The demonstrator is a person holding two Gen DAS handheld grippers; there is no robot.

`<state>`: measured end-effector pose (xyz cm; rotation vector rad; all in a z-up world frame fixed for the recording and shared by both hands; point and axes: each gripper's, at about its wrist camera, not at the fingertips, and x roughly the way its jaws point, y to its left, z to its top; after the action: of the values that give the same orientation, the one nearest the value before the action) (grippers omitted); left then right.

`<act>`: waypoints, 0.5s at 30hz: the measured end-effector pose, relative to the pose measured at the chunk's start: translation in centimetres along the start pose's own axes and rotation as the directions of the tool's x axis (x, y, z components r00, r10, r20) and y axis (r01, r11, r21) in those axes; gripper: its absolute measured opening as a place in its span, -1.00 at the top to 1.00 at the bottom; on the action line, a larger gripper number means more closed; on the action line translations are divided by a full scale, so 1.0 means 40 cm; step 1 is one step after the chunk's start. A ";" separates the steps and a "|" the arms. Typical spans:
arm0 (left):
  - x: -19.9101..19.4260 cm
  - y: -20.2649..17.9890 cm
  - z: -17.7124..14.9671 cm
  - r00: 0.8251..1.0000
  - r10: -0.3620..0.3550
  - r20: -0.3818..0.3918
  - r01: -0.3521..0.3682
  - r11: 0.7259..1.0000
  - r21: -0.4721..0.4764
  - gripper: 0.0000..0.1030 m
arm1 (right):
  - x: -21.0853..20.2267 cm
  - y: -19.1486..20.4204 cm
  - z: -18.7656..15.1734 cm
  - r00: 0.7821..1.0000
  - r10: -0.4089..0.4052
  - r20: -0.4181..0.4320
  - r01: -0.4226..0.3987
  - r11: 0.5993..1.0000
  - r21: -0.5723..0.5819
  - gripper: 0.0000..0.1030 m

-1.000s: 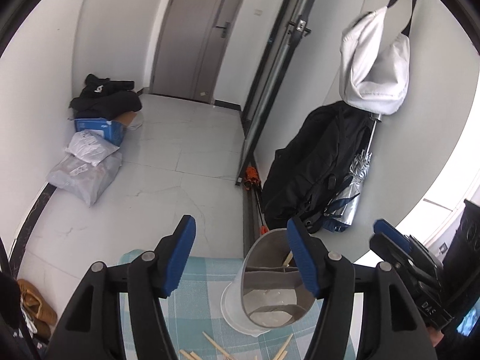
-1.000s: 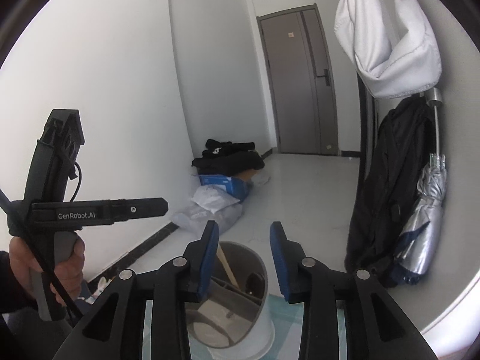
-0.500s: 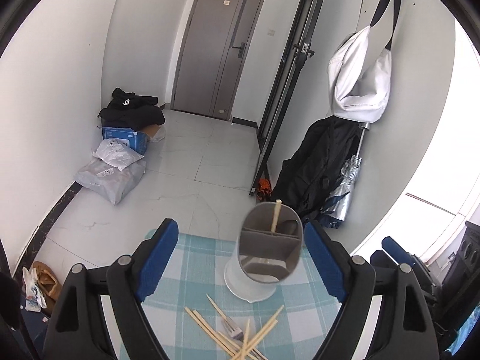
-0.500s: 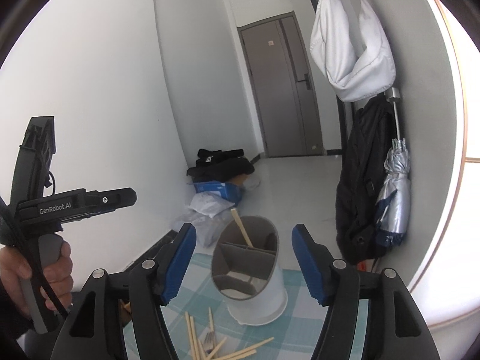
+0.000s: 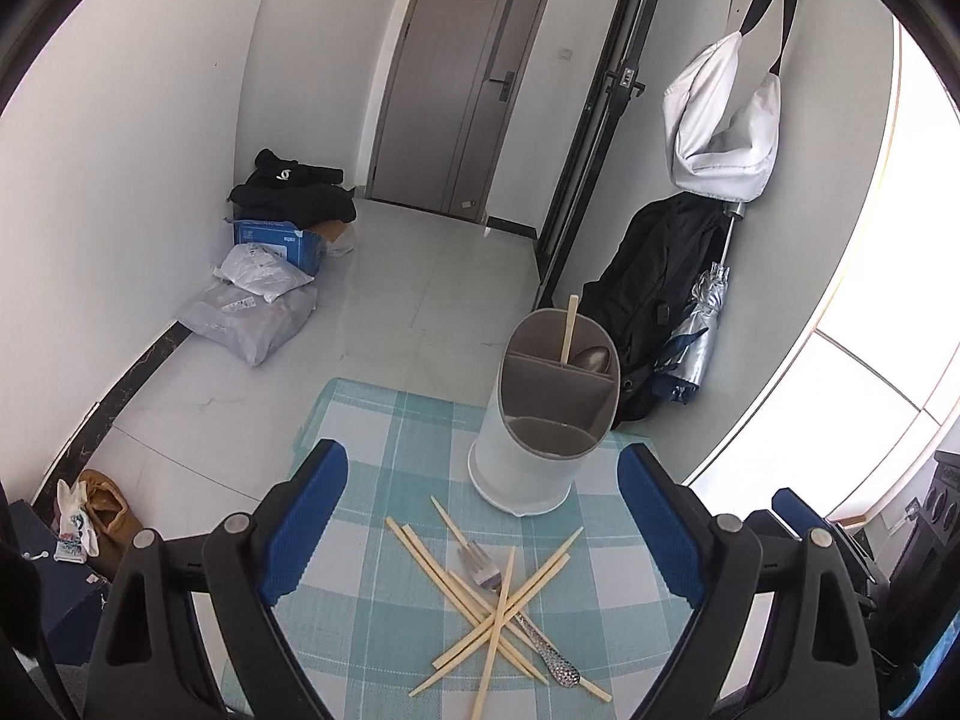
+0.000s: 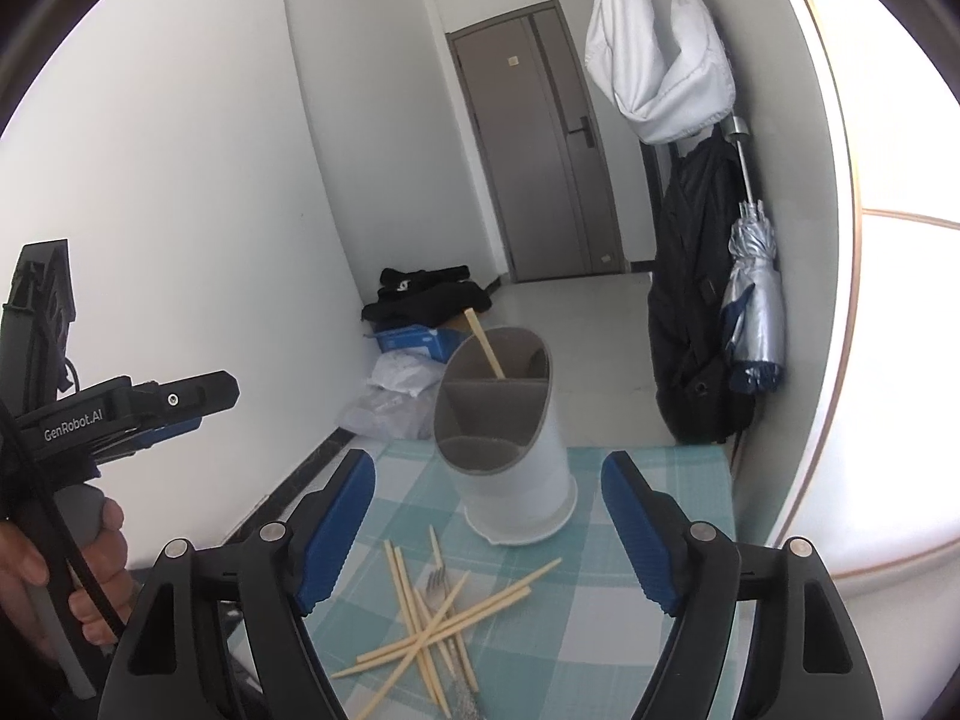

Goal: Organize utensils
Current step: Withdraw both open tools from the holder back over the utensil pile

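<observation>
Left wrist view: we are holding the left gripper [image 5: 483,519] with its jaws spread wide and nothing between them, above a teal checked tablecloth [image 5: 372,420]. A loose pile of wooden chopsticks [image 5: 480,594] is lying crossed on the cloth in the near middle, with a metal fork [image 5: 480,564] resting among them, its patterned handle pointing toward the near right. Just beyond the pile, at the far right of the cloth, a white utensil holder [image 5: 522,474] with grey divided compartments is standing; one chopstick [image 5: 568,330] is leaning upright in its far compartment, and a dark spoon bowl [image 5: 594,357] is showing beside it.

In the right wrist view, we are keeping the right gripper [image 6: 487,531] equally wide and empty above the same pile [image 6: 432,612], with the holder [image 6: 510,480] just beyond. The left gripper's body [image 6: 120,408] is showing at the left, gripped by our hand [image 6: 90,588].
</observation>
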<state>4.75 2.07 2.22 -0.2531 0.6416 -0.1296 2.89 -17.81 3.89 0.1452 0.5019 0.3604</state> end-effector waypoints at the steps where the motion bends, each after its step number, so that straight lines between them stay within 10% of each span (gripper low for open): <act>1: 0.002 0.001 -0.008 1.000 0.007 -0.005 -0.007 1.000 0.000 -0.74 | -0.003 0.002 -0.009 1.000 -0.003 -0.006 0.003 1.000 0.003 -0.58; 15: 0.026 0.017 -0.139 0.998 0.056 -0.033 -0.054 0.996 0.072 -0.88 | 0.029 -0.016 -0.106 0.987 -0.069 -0.142 0.072 0.997 0.016 -0.66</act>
<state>2.24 1.45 -2.86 -0.1643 0.6763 -0.1042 1.93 -17.78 -0.44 0.1222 0.6498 0.2973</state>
